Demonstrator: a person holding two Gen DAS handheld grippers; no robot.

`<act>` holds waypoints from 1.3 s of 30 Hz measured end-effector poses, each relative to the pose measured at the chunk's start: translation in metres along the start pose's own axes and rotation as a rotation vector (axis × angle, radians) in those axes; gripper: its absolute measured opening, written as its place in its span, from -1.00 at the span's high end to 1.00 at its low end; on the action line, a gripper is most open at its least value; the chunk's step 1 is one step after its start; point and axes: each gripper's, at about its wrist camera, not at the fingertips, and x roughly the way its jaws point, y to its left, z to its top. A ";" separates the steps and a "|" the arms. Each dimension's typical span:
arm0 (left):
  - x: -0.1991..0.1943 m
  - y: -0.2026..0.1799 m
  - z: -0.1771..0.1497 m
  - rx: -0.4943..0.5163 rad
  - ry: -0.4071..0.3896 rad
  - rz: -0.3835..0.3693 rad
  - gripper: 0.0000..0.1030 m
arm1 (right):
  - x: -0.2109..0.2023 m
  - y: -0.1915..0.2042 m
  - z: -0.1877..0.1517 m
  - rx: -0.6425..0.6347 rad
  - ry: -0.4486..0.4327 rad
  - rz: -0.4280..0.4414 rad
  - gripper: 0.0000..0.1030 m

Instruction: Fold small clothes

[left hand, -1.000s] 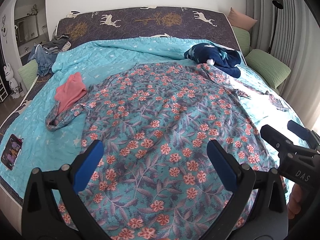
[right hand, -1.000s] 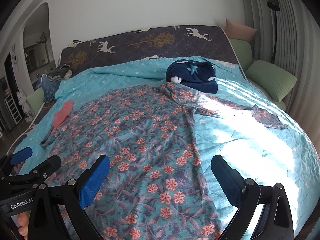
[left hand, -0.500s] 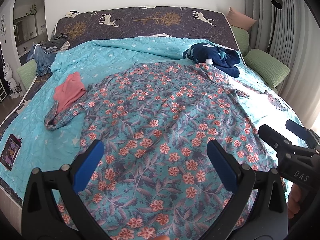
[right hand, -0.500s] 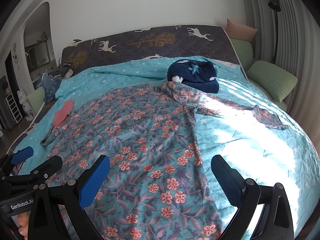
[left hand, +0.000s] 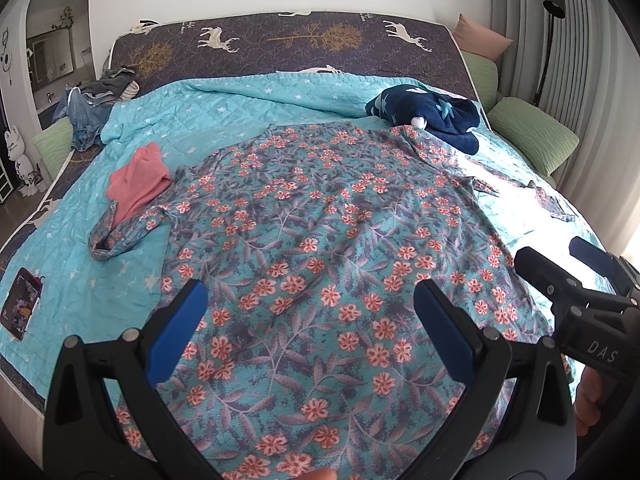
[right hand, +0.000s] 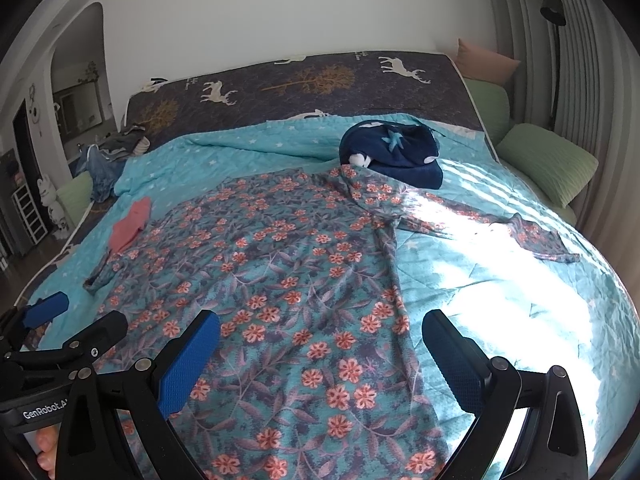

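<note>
Plainly, the wide teal garment printed with coral flowers [left hand: 320,264] lies spread flat over the turquoise quilted bed [right hand: 520,304]; thin and limp, it looks light and best pinched at a hem or sleeve edge. Both the left gripper [left hand: 308,328] and right gripper [right hand: 320,352] hover above its near end, fingers spread wide, grasping nothing.

One floral garment [left hand: 312,240], one pink garment [left hand: 138,184], one navy star-print garment [left hand: 436,116], one phone [left hand: 20,304], two green pillows [left hand: 532,140] [left hand: 482,80], one pink pillow [left hand: 480,38], two tongs [left hand: 308,320] [right hand: 320,356].
</note>
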 end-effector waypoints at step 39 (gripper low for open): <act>0.098 0.244 0.050 -0.309 0.106 0.447 -0.99 | 0.059 0.033 0.029 -0.100 0.054 0.031 -0.99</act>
